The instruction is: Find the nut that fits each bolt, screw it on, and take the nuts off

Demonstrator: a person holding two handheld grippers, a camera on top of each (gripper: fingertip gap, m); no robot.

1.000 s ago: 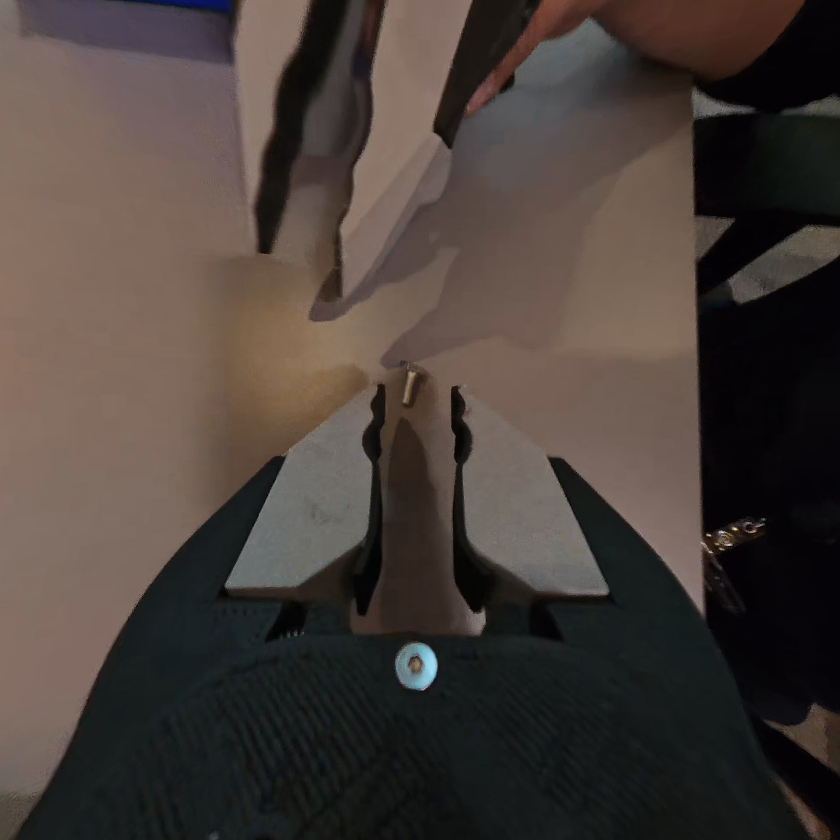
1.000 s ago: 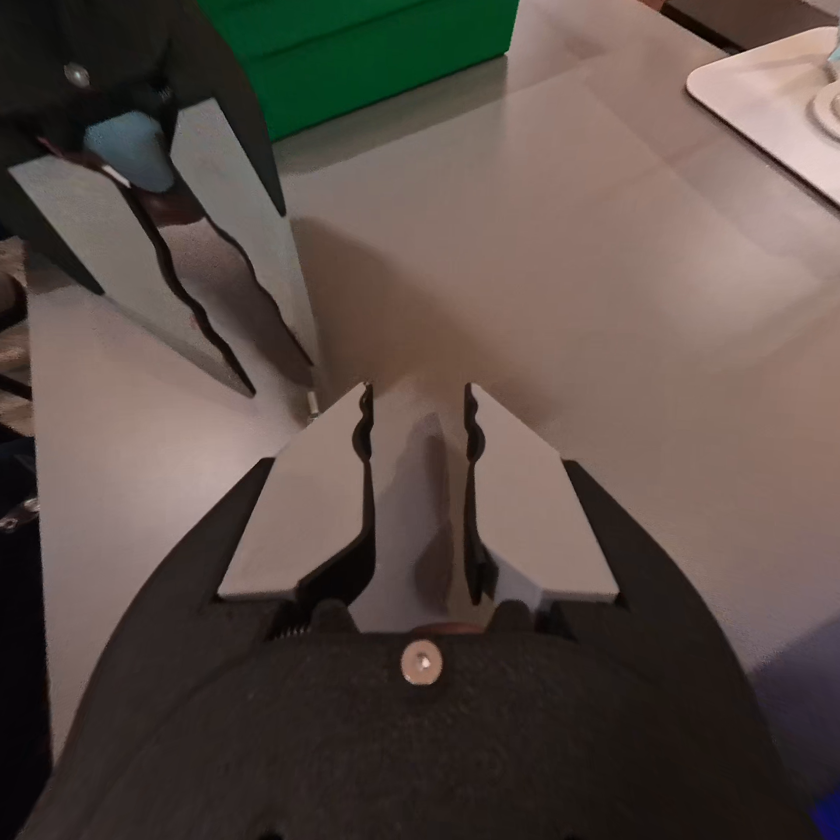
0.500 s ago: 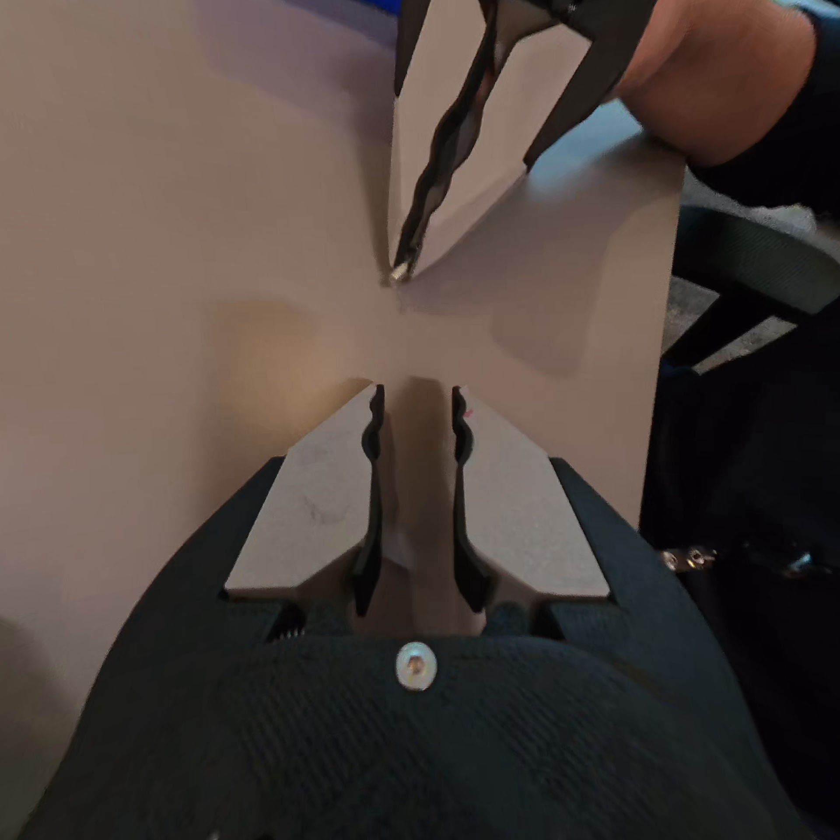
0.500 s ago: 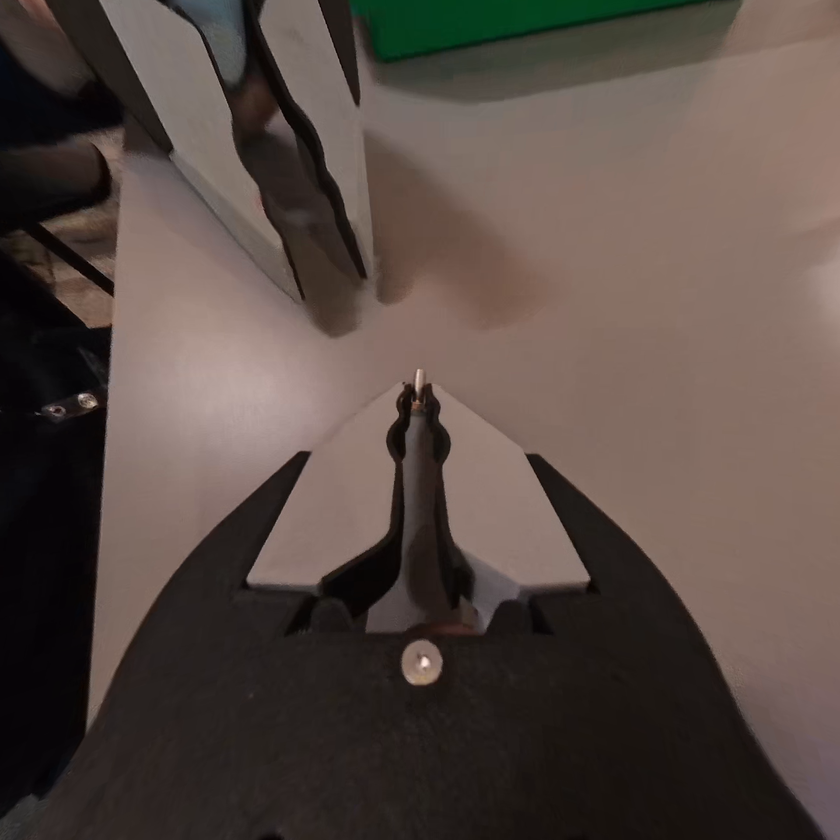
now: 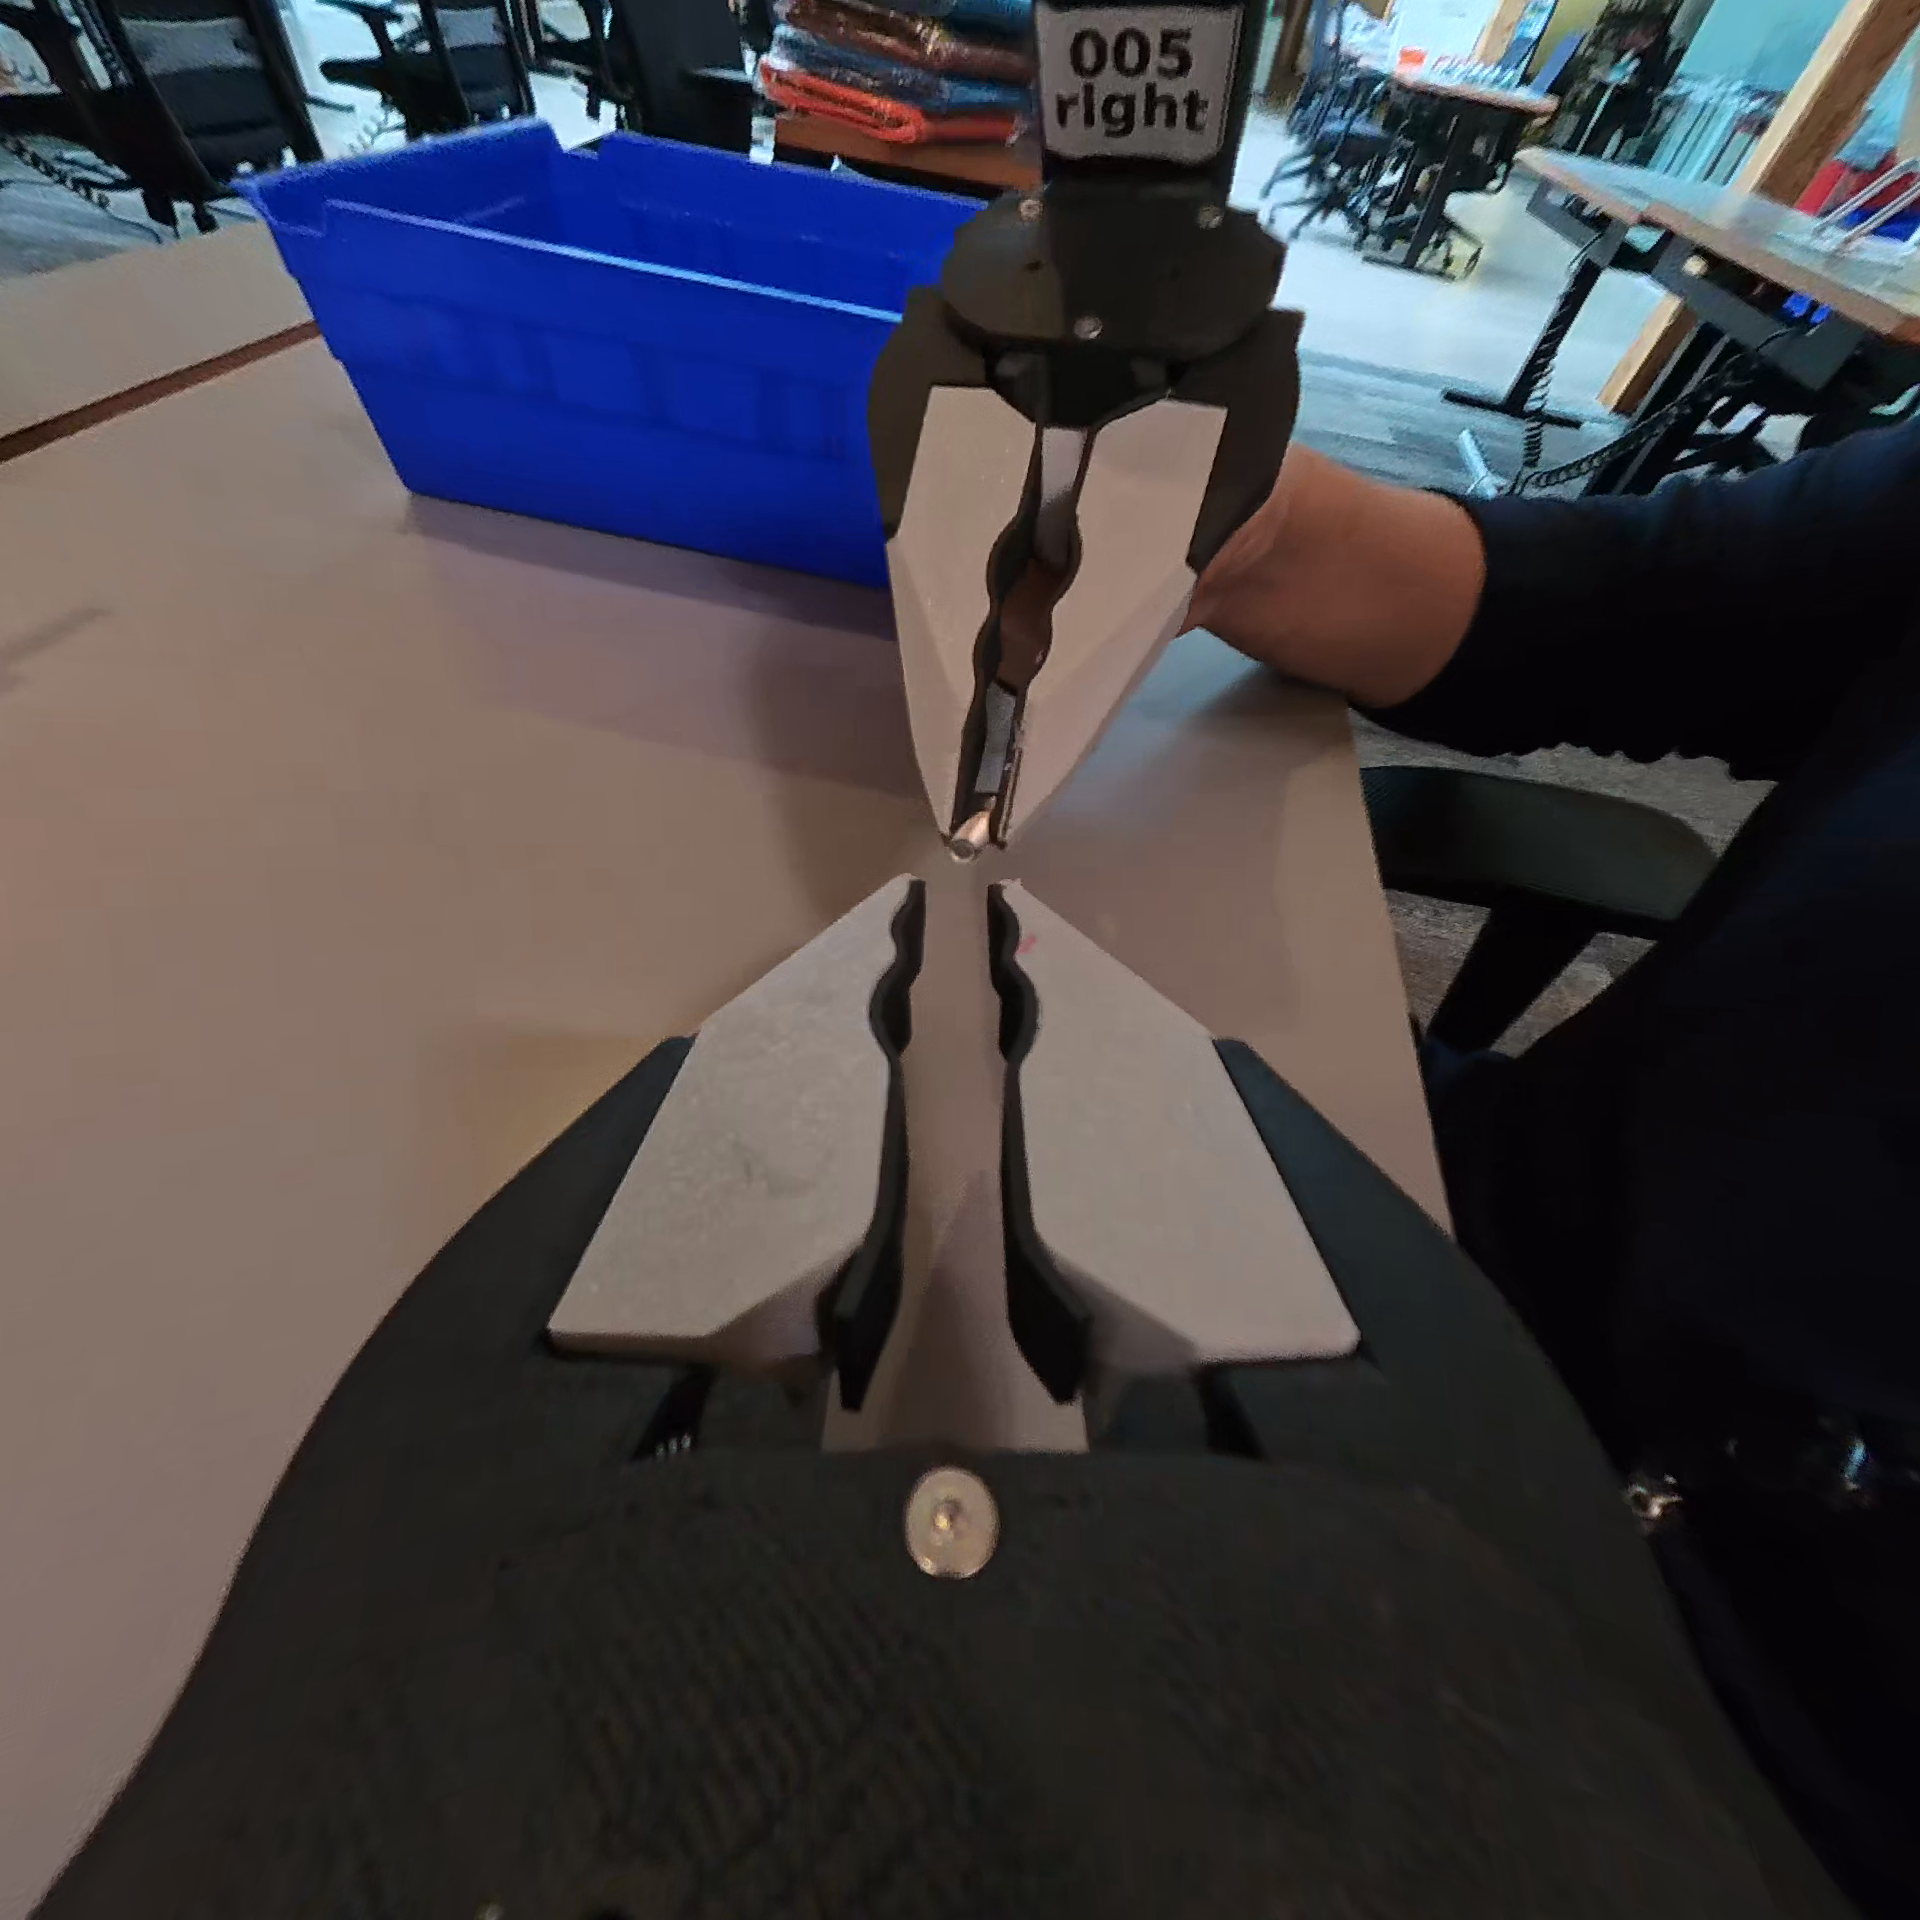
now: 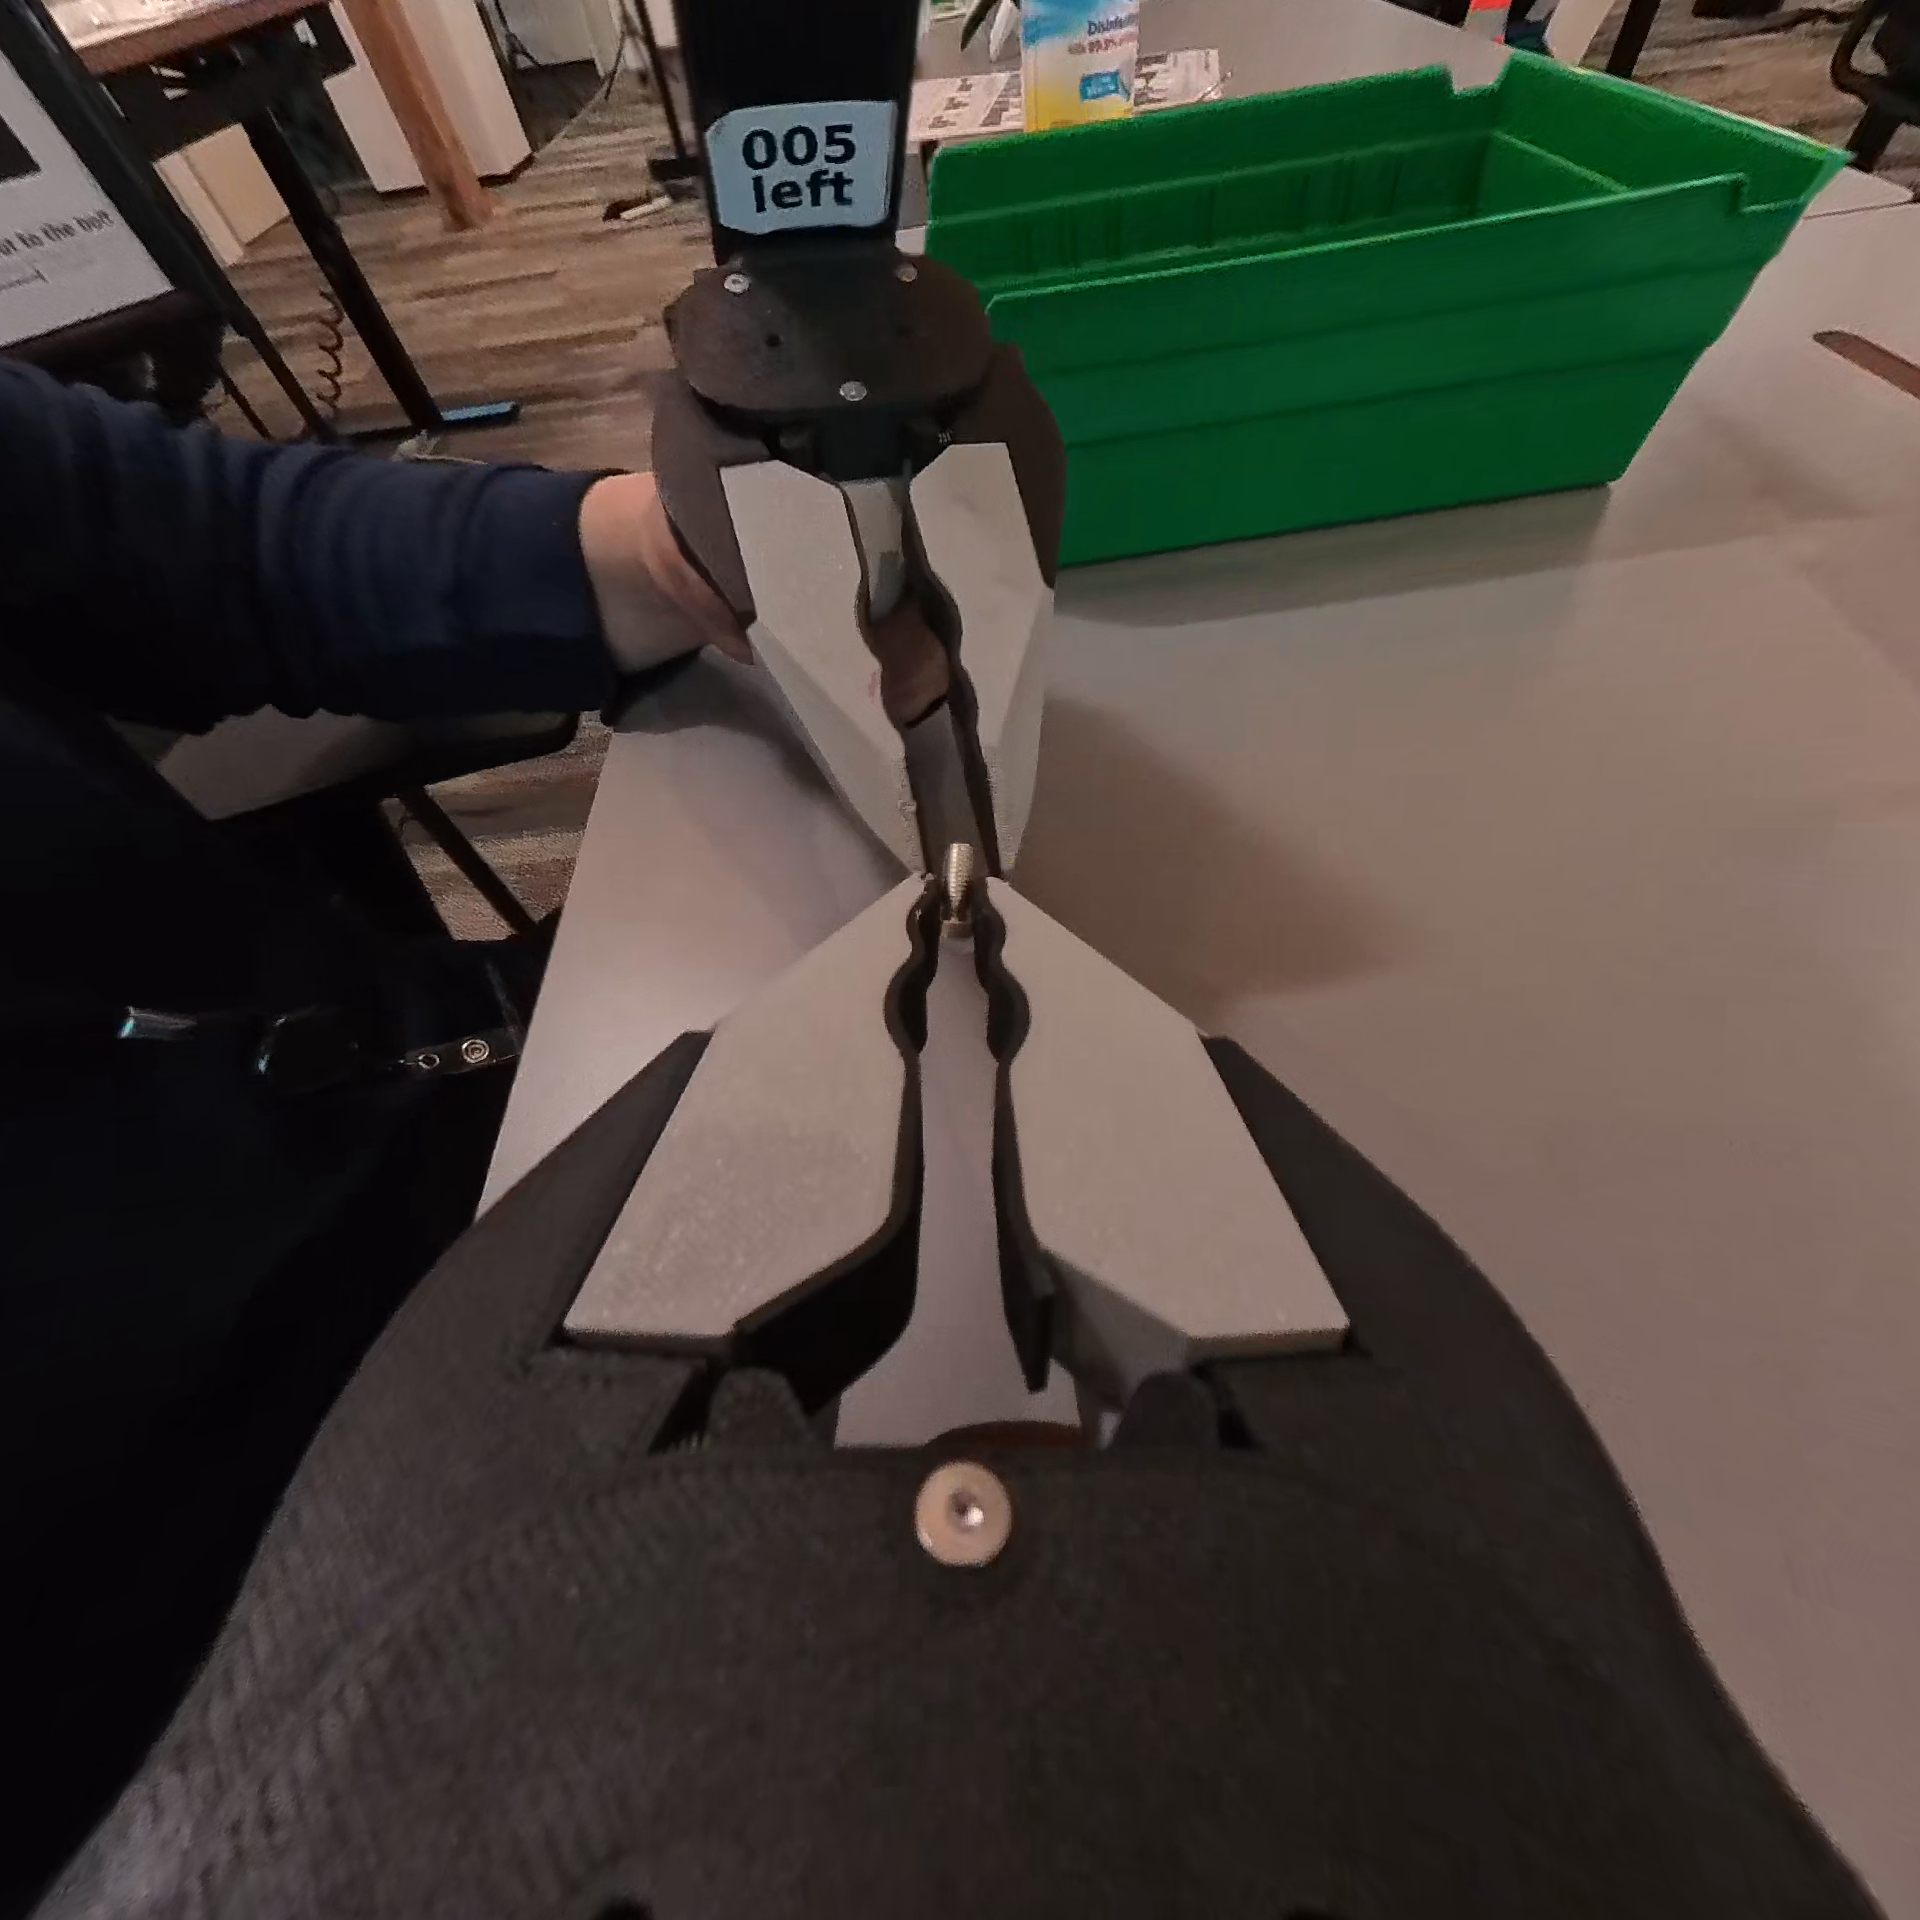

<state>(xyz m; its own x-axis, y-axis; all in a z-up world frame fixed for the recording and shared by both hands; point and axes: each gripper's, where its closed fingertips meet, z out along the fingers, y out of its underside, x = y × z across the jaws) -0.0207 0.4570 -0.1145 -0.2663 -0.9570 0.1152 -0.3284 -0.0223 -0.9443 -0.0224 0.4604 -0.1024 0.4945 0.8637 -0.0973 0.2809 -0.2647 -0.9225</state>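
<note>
My right gripper is shut on a small silver bolt. The bolt's threaded end sticks out past the fingertips. In the left wrist view the right gripper hangs tip-down with the bolt at its tip. My left gripper is open and empty. Its tips are just short of the bolt, tip to tip with the right gripper. In the right wrist view the left gripper points at the bolt, and the bolt end lies between its tips. Both are held above the grey table. I see no nut.
A blue bin stands at the back of the table in the left wrist view. A green bin stands at the back in the right wrist view. A person's hands hold the grippers. The table edge runs close by, with a chair beyond it. Less than 4 cm separates the two grippers' tips.
My right gripper shut on the bolt that lay on the table and lifted it. Both grippers rose and levelled until they face each other tip to tip. The left stayed open.
</note>
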